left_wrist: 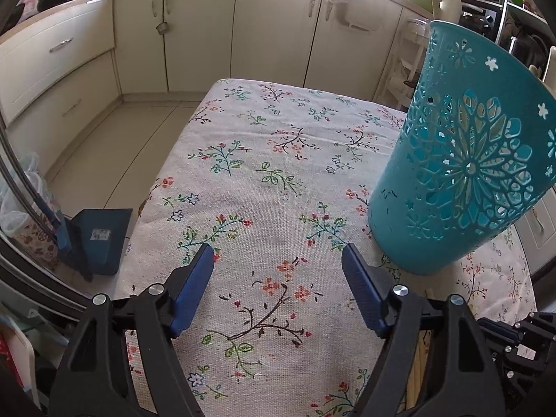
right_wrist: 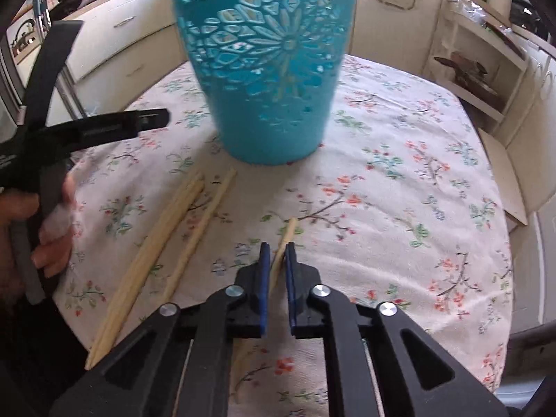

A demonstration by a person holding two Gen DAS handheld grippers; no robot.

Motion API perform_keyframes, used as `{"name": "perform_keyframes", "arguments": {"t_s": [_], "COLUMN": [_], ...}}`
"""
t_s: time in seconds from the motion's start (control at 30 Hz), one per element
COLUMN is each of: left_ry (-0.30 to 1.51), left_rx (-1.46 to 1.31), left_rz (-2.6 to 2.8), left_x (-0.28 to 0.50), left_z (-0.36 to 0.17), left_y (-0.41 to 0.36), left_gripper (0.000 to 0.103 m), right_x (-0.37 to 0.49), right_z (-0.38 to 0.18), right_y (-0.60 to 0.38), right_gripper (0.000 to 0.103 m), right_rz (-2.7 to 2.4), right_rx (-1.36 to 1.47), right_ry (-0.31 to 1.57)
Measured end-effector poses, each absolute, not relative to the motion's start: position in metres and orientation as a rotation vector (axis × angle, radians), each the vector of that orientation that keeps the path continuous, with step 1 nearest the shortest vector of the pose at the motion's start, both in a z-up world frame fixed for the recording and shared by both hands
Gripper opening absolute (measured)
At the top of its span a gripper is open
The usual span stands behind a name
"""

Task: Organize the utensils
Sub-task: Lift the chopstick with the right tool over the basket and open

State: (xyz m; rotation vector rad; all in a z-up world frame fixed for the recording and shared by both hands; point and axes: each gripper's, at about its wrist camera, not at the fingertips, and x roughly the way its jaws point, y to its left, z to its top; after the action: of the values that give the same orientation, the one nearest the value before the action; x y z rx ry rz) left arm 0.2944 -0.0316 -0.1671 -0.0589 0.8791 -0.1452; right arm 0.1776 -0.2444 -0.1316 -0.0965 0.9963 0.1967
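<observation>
A tall teal utensil holder (right_wrist: 267,69) with cut-out flower patterns stands on the floral tablecloth (right_wrist: 382,208). My right gripper (right_wrist: 277,248) is shut on a single wooden chopstick (right_wrist: 289,231) whose tip pokes out ahead of the blue pads, just in front of the holder. Several more chopsticks (right_wrist: 163,239) lie loose on the cloth to its left. In the left wrist view my left gripper (left_wrist: 278,257) stands open above bare cloth, with the utensil holder (left_wrist: 462,160) to its right. The left tool and a hand (right_wrist: 52,239) that holds it show at the right wrist view's left edge.
The table edge (left_wrist: 163,180) drops to a tiled floor on the left, where a blue dustpan (left_wrist: 97,239) stands. Cream kitchen cabinets (left_wrist: 243,31) run behind the table. A shelf unit (right_wrist: 479,73) stands past the far right edge of the table.
</observation>
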Motion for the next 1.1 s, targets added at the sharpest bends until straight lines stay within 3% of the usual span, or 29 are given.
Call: {"name": "perform_keyframes", "arguments": {"t_s": [0.2, 0.4, 0.87, 1.1], "left_ry": [0.881, 0.879, 0.884, 0.881], "left_rx": [-0.050, -0.035, -0.002, -0.009], "left_rz": [-0.140, -0.131, -0.127, -0.130], "left_x": [0.293, 0.292, 0.292, 0.292], "left_z": [-0.167, -0.166, -0.167, -0.166], "left_y": [-0.033, -0.035, -0.039, -0.037], "left_gripper": [0.073, 0.077, 0.081, 0.082], "right_x": [0.164, 0.153, 0.225, 0.279], "right_z": [-0.105, -0.054, 0.077, 0.064], "right_y": [-0.290, -0.308, -0.271, -0.244], "right_gripper": [0.006, 0.006, 0.006, 0.006], "right_rz": [0.265, 0.336, 0.307, 0.168], "right_rx": [0.244, 0.391, 0.359, 0.296], "right_ry": [0.899, 0.712, 0.249, 0.209]}}
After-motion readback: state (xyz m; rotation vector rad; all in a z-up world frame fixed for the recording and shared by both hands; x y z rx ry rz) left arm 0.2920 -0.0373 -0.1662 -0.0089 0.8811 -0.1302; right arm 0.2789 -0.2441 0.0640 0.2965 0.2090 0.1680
